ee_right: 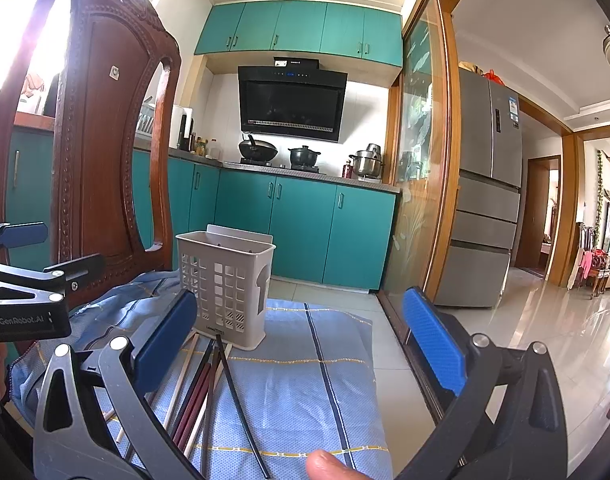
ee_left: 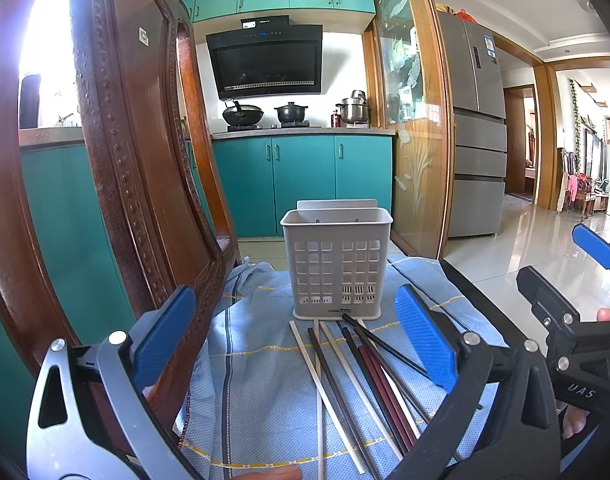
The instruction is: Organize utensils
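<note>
A grey perforated utensil holder [ee_left: 336, 268] stands upright and empty on a blue cloth [ee_left: 265, 380]; it also shows in the right wrist view [ee_right: 225, 284]. Several chopsticks [ee_left: 357, 380], white, black and dark red, lie loose in front of it, also in the right wrist view [ee_right: 209, 384]. My left gripper [ee_left: 295, 340] is open above the chopsticks, holding nothing. My right gripper [ee_right: 301, 344] is open over the cloth, to the right of the chopsticks, holding nothing; it shows at the right edge of the left wrist view [ee_left: 577, 292].
A carved wooden chair back [ee_left: 137, 160] rises close at the left, also in the right wrist view [ee_right: 101, 152]. Teal kitchen cabinets [ee_left: 301, 176], a stove with pots and a fridge [ee_left: 479, 128] stand behind. A glass sliding door [ee_right: 421, 152] is to the right.
</note>
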Motion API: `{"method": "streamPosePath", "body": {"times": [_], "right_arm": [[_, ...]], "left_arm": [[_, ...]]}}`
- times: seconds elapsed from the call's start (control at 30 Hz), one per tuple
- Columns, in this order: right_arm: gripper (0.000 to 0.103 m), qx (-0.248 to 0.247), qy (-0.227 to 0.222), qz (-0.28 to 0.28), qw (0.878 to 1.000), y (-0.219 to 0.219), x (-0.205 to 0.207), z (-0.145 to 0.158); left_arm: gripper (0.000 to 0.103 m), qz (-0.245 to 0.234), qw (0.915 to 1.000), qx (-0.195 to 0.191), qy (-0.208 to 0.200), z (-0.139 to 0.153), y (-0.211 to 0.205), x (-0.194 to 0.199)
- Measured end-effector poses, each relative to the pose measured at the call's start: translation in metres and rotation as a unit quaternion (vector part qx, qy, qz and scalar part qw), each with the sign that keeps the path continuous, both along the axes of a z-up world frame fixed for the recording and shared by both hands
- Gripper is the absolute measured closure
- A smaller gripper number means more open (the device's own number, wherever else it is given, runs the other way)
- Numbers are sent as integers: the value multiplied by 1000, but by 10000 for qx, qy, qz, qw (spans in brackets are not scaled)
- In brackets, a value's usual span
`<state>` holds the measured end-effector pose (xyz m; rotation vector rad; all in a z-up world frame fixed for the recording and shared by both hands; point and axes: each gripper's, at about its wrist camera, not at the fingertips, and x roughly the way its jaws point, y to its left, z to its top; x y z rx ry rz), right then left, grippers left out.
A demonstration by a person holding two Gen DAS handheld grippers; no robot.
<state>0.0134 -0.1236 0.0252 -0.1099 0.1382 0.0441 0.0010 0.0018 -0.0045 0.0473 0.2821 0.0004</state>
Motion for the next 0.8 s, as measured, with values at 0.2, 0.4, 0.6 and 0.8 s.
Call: {"method": "streamPosePath", "body": {"times": [0.2,0.4,0.6,0.8], "right_arm": [[2,5,-12,5,10000,0,-1,1],[2,-1,-14,0,10000,0,-1,1],[2,4,-32,-1,10000,-1,-1,3],[2,-10,-25,-5,10000,-1,-1,4]], "left_arm": [[3,10,10000,16,14,0,0,0],[3,5,10000,10,14,1,0,0],[3,11,10000,-6,26,1,1,0],[3,13,10000,14,28,2,0,0]]}}
